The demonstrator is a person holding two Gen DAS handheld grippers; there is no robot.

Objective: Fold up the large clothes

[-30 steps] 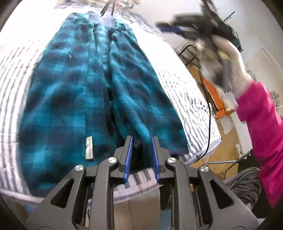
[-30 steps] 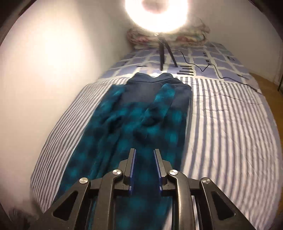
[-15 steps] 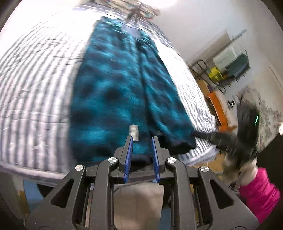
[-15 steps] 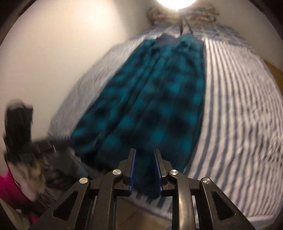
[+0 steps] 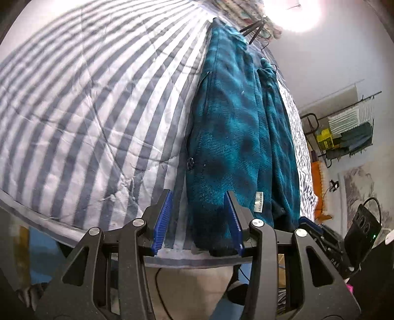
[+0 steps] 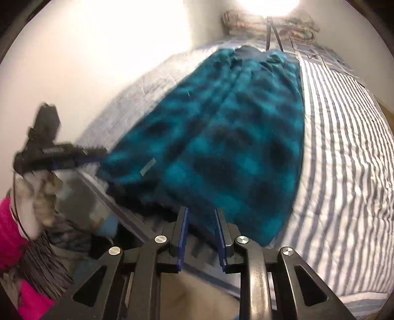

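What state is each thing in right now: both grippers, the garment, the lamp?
left gripper: open, jaws astride the hem corner, not clamped.
right gripper: open, at the hem, gripping nothing.
teal plaid fleece garment: spread lengthwise, unfolded, on striped bedcover.
ring lamp: on.

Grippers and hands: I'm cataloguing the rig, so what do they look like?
Both grippers, left and right, have black angular linkages with silver round bolts and blue ribbed pads on the fingers. In the right wrist view the left gripper's black body carries a white label, too blurred to read. The left hand wears a whitish knit glove above a bright pink sleeve.
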